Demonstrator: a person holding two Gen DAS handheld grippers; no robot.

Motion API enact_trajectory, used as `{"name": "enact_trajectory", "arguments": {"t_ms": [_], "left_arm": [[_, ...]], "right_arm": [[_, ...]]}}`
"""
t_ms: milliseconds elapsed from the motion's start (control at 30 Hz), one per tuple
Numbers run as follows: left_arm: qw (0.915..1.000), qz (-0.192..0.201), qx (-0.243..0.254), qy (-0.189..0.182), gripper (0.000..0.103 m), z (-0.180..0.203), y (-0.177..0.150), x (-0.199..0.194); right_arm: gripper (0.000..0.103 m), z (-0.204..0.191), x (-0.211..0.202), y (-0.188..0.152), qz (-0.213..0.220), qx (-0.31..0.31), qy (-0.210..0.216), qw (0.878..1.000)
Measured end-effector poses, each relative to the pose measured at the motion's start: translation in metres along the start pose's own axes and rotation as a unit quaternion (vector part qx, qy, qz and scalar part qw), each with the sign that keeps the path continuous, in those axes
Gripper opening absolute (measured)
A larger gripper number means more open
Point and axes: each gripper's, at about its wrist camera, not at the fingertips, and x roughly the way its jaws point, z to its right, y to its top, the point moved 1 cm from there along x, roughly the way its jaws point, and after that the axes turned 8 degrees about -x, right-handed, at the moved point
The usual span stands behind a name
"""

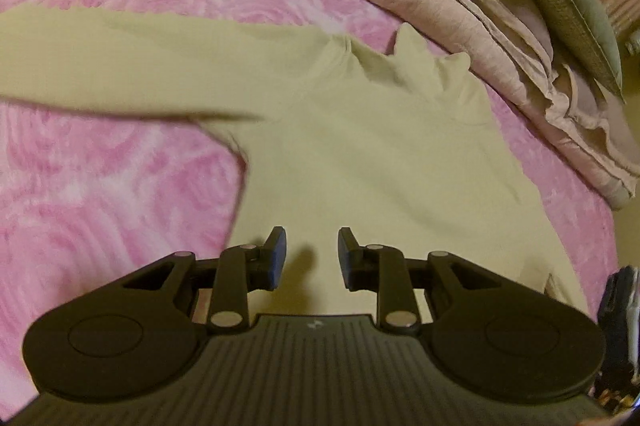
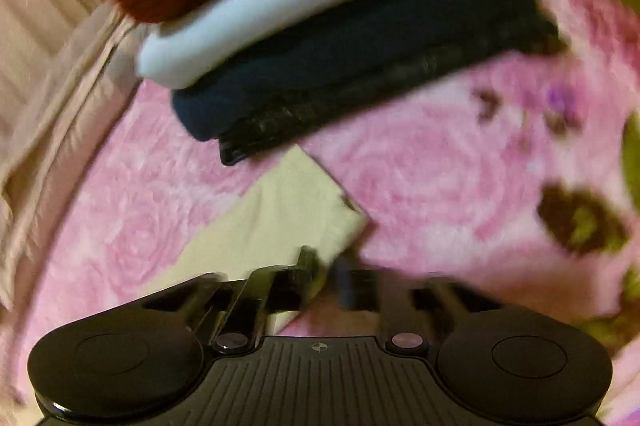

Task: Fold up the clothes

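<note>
A pale yellow long-sleeved top [image 1: 352,153] lies flat on the pink rose-patterned bedspread [image 1: 112,177], one sleeve stretched out to the left, the collar toward the far side. My left gripper [image 1: 312,258] is open and empty, just above the top's lower body. In the right wrist view, the end of a pale yellow sleeve [image 2: 288,205] lies on the bedspread [image 2: 432,177]. My right gripper [image 2: 326,274] is blurred, its jaws close together at the sleeve's edge; I cannot tell whether they pinch the cloth.
A stack of folded clothes [image 2: 320,25], red, white, navy and black, sits on the bed just beyond the sleeve. A rumpled beige quilt [image 1: 460,1] and a green cushion [image 1: 568,9] lie along the bed's far edge.
</note>
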Motion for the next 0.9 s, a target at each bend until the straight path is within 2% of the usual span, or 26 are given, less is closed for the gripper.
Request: {"name": "enact_trajectory", "arguments": {"t_ms": [33, 133, 167, 200, 267, 300, 333, 400, 500, 567, 700, 833, 867, 900], "left_arm": [[1.0, 0.005, 0.008, 0.0, 0.023, -0.001, 0.008, 0.0], [0.9994, 0.013, 0.03, -0.012, 0.024, 0.001, 0.037, 0.005], [0.9989, 0.015, 0.04, -0.019, 0.024, 0.003, 0.048, 0.008], [0.9981, 0.017, 0.051, -0.029, 0.025, 0.007, 0.059, 0.012], [0.9955, 0.018, 0.076, -0.054, 0.026, 0.021, 0.083, 0.022], [0.9939, 0.018, 0.086, -0.066, 0.028, 0.03, 0.095, 0.03], [0.9922, 0.017, 0.095, -0.078, 0.029, 0.04, 0.108, 0.039], [0.9905, 0.011, 0.1, -0.093, 0.035, 0.06, 0.132, 0.06], [0.9902, -0.005, 0.086, -0.11, 0.04, 0.082, 0.162, 0.096], [0.9903, -0.02, 0.068, -0.12, 0.04, 0.09, 0.178, 0.12], [0.9912, -0.05, 0.038, -0.116, 0.04, 0.094, 0.192, 0.165], [0.9868, -0.076, 0.039, -0.138, 0.034, 0.098, 0.191, 0.195], [0.9856, -0.08, 0.043, -0.142, 0.018, 0.099, 0.19, 0.2], [0.9835, -0.081, 0.051, -0.154, 0.001, 0.101, 0.19, 0.204]], "right_arm": [[0.084, -0.011, -0.01, 0.002, 0.015, -0.025, -0.035, 0.999], [0.085, -0.051, -0.039, 0.006, 0.069, -0.124, -0.051, 0.989], [0.084, -0.073, -0.041, 0.004, 0.057, -0.164, -0.028, 0.984], [0.084, -0.097, -0.039, 0.001, 0.034, -0.197, 0.016, 0.98], [0.07, -0.149, -0.03, -0.009, -0.016, -0.234, 0.103, 0.967], [0.057, -0.177, -0.023, -0.018, -0.045, -0.236, 0.147, 0.959], [0.05, -0.206, -0.016, -0.027, -0.074, -0.238, 0.191, 0.949], [0.05, -0.271, -0.001, -0.049, -0.129, -0.238, 0.28, 0.921], [0.05, -0.361, 0.014, -0.08, -0.184, -0.244, 0.362, 0.88], [0.05, -0.411, 0.027, -0.099, -0.207, -0.249, 0.393, 0.86], [0.05, -0.486, 0.057, -0.127, -0.231, -0.251, 0.42, 0.841], [0.049, -0.52, 0.091, -0.146, -0.255, -0.237, 0.419, 0.838], [0.038, -0.526, 0.099, -0.153, -0.264, -0.241, 0.415, 0.837], [0.008, -0.53, 0.105, -0.159, -0.266, -0.251, 0.417, 0.832]]}}
